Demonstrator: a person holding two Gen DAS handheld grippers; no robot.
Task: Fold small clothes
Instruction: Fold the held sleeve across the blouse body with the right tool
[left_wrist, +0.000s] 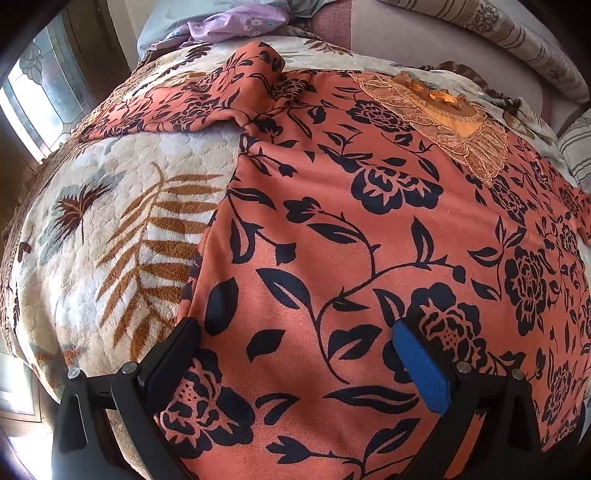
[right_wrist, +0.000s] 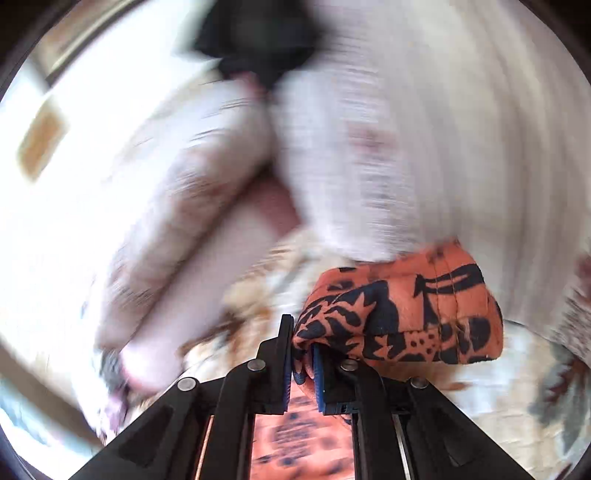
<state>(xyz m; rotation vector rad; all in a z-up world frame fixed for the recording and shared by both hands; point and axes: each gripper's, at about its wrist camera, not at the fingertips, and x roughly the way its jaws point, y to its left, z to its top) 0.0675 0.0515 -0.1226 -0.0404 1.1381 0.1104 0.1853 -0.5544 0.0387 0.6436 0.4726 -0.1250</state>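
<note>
An orange garment (left_wrist: 369, 229) with black flowers and a gold lace collar (left_wrist: 450, 122) lies spread flat on a floral blanket (left_wrist: 122, 229) in the left wrist view. Its left sleeve (left_wrist: 192, 99) lies out to the far left. My left gripper (left_wrist: 295, 332) is open and hovers over the garment's lower left part, one finger at its side edge. In the right wrist view my right gripper (right_wrist: 301, 339) is shut on a bunched fold of the orange garment (right_wrist: 406, 317) and holds it lifted above the blanket (right_wrist: 498, 387). That view is motion-blurred.
Striped pillows (left_wrist: 498, 33) and a pink headboard (left_wrist: 388, 33) lie beyond the garment. A purple and pale blue cloth pile (left_wrist: 221, 26) sits at the far left corner. A window (left_wrist: 40, 92) is to the left. Blurred pale cushions (right_wrist: 406, 147) fill the right view.
</note>
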